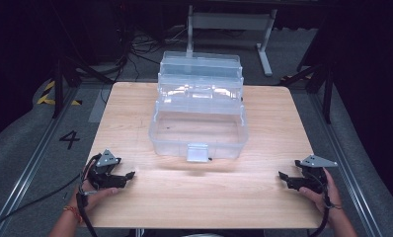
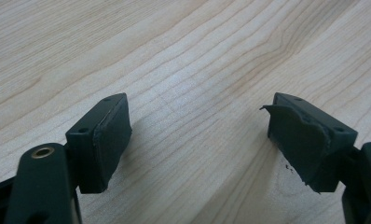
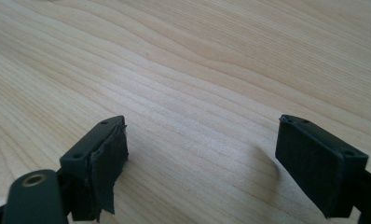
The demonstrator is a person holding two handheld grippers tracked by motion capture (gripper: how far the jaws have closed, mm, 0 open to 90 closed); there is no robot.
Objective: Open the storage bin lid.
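On a light wooden table [image 1: 263,197], seen from above, a clear plastic tackle-style box [image 1: 199,129] stands open at the middle. Its upper trays are folded back in steps toward the far edge, and the deep bottom compartment faces the person, with a small clear latch [image 1: 197,152] hanging at the centre of its front wall. Nothing can be made out inside the bottom compartment.

Two hands come in from the near edge, one at each front corner of the table, each holding a black two-jaw gripper with a grey three-cornered plate on top. The left gripper [image 1: 128,176] sits low near the left front corner, its tips pointing inward toward the table's middle; the box is well apart from it. The right gripper [image 1: 282,176] sits near the right front corner, tips also pointing inward — likewise well apart from the box. A black cable trails from each toward the person.

From the left gripper view, its two padded jaws stand wide apart with bare wood grain between them — nothing held. The pad [image 2: 299,140] on the right-hand jaw looks torn and peeling. From the right gripper view, the jaws also stand wide over bare wood, holding nothing; the pad [image 3: 110,161] on the left-hand jaw is frayed at its edge.
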